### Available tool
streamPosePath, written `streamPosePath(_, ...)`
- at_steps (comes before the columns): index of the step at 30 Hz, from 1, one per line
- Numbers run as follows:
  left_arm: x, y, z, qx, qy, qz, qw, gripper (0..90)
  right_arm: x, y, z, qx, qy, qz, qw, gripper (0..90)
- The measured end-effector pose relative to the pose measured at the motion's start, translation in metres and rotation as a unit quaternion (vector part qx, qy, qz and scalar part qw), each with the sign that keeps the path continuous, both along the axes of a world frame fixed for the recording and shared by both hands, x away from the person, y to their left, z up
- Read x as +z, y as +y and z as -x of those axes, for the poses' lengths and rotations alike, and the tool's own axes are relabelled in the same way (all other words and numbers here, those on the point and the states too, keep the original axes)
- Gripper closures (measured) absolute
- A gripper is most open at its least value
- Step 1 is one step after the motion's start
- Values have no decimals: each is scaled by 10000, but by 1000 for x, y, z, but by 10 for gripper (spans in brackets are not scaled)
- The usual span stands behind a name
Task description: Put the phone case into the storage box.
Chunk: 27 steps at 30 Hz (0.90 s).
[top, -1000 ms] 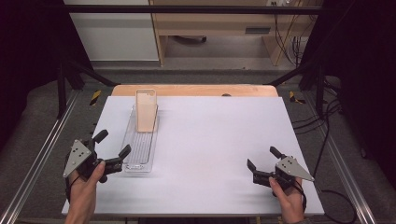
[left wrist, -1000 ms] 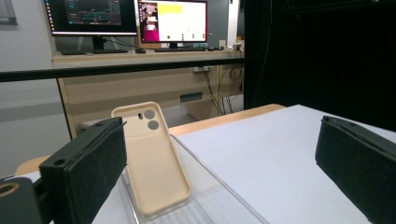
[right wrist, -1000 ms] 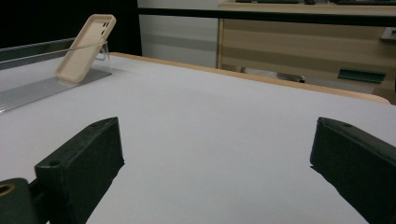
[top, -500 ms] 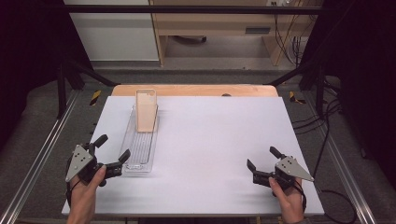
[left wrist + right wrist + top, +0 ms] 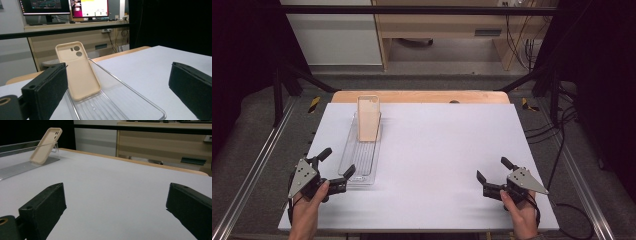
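Case and tray sit on the left half of the desk [image 5: 447,150], and that decides which hand has the shorter way. The beige phone case [image 5: 368,118] stands tilted at the far end of the clear tray [image 5: 357,165], leaning back against the tray's far wall with its camera cut-outs uppermost and its hollow side facing the person. The tray's long axis runs away from the person, from near edge to far.

The left tongs [image 5: 334,167] are spread wide and hold nothing; one jaw lies just beside the tray's near end. In the left gripper view the case [image 5: 77,71] stands straight ahead between the jaws and farther along the tray [image 5: 120,100], so a reach forward along the tray's length would likely meet it.

The right tongs [image 5: 493,175] are likewise wide open and empty, low over bare desk near the front right, well apart from the tray. From the right gripper view the case [image 5: 46,145] lies far off to the left.

The left hand is clearly nearer.
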State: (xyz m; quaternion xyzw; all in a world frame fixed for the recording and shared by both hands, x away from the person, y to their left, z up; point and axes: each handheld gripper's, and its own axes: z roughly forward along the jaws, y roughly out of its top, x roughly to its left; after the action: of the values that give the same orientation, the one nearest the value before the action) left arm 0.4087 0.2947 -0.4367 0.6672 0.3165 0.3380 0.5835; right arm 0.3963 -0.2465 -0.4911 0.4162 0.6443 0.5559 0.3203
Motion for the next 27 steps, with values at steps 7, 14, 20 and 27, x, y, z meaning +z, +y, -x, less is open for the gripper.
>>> streamPosePath(7, -7, -3, 2, -69, -4, -24, 10000, 19, 0, 0, 0, 2, -1, 9, 10000, 25)
streamPosePath(14, -12, -3, 3, -100, 19, -48, 9999, 19, 0, 0, 0, 6, 2, 11, 10000, 25)
streamPosePath(20, -17, -4, 5, -130, 36, -64, 9999, 19, 0, 0, 0, 8, -12, 29, 10000, 25)
streamPosePath(27, -20, -3, 7, -155, -3, -93, 9998, 19, 0, 0, 0, 17, -23, 40, 10000, 25)
